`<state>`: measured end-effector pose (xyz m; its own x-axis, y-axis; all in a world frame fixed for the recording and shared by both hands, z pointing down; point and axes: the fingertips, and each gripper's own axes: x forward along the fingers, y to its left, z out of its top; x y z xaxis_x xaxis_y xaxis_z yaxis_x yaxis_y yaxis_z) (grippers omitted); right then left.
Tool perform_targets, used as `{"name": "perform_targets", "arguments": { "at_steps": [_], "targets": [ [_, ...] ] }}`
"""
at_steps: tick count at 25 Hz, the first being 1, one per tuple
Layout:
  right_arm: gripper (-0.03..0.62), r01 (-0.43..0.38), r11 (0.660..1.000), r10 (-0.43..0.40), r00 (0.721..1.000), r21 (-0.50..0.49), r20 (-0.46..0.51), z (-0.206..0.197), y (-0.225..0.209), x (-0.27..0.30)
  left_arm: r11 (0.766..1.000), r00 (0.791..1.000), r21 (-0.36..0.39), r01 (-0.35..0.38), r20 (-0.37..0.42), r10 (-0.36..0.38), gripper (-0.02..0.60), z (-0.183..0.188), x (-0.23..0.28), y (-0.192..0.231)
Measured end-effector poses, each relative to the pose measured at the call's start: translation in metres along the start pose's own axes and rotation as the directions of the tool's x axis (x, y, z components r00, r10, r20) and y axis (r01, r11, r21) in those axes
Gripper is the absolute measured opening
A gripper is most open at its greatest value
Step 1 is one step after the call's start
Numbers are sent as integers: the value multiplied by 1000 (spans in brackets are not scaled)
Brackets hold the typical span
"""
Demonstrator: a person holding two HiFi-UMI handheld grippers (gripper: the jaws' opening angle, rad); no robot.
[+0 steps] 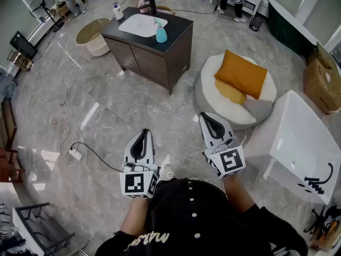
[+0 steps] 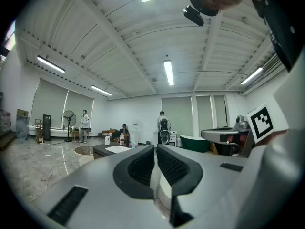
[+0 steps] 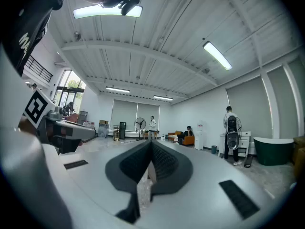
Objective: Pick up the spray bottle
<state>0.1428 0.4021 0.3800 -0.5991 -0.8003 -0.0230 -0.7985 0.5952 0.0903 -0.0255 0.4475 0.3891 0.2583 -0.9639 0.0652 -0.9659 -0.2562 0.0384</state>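
Observation:
The spray bottle (image 1: 160, 32) is pale blue and stands upright on the dark vanity counter (image 1: 178, 28), right of the white sink (image 1: 141, 24), far across the floor from me. In the left gripper view a small bluish bottle (image 2: 132, 144) shows on that distant counter (image 2: 102, 150). My left gripper (image 1: 144, 134) is held level at waist height with its jaws together and nothing between them. My right gripper (image 1: 207, 116) is beside it, also shut and empty. Both gripper views look level across the room, over the left gripper (image 2: 156, 149) and the right gripper (image 3: 151, 144).
A round white seat with an orange pillow (image 1: 241, 73) lies right of the vanity. A white bathtub (image 1: 306, 143) stands at my right. A beige tub (image 1: 95, 35), a power strip with its cable (image 1: 75, 153) and a cardboard box (image 1: 322, 79) are on the floor. People stand far off.

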Motion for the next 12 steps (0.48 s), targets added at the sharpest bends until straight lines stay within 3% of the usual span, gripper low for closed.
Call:
{"name": "perform_targets", "arguments": {
  "at_steps": [12],
  "targets": [
    [-5,-1,1000,1,1000,-6,-7,-4,11,28,1000,1000,-17,18,-8,-18,28,-5,12,24]
  ]
}}
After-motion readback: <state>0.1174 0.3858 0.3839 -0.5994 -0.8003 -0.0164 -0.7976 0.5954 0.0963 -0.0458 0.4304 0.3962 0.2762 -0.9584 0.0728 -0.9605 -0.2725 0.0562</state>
